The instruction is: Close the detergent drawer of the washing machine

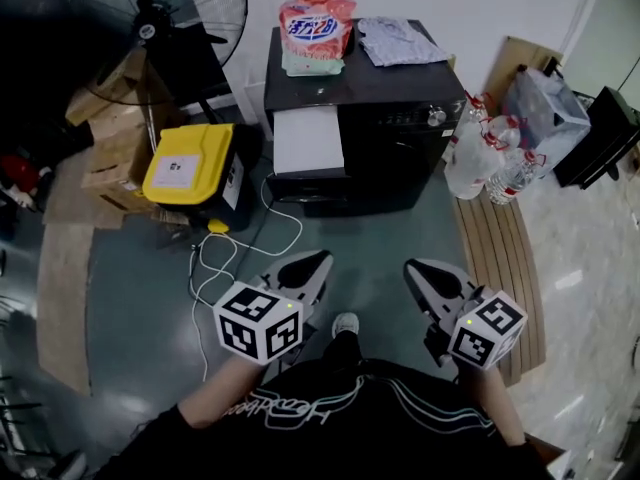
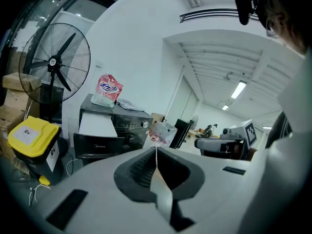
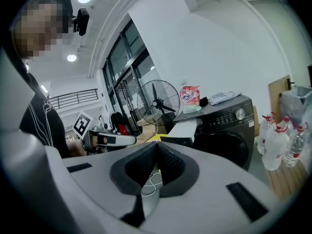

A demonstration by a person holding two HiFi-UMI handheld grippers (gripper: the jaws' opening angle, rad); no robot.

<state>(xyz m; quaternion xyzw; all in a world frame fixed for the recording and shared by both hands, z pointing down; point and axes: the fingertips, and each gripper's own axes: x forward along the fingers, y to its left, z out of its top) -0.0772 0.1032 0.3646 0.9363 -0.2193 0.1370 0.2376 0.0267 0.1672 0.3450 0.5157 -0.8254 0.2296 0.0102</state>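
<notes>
The black washing machine (image 1: 380,118) stands ahead of me across the floor. Its white detergent drawer (image 1: 307,138) is pulled out at the upper left of its front. My left gripper (image 1: 315,266) and right gripper (image 1: 418,271) hang side by side near my body, well short of the machine, both shut and holding nothing. In the left gripper view the jaws meet at the left gripper (image 2: 156,148), with the drawer (image 2: 95,126) far beyond. The right gripper view shows the right gripper (image 3: 156,143) with jaws pressed together and the drawer (image 3: 189,127) sticking out of the machine (image 3: 229,130).
A detergent bag (image 1: 317,28) and folded cloth (image 1: 400,43) lie on the machine's top. A yellow-lidded bin (image 1: 190,163), cardboard boxes (image 1: 115,138) and a standing fan (image 1: 160,28) are to the left. Water bottles (image 1: 485,153) stand to its right. A white cable (image 1: 235,258) trails on the floor.
</notes>
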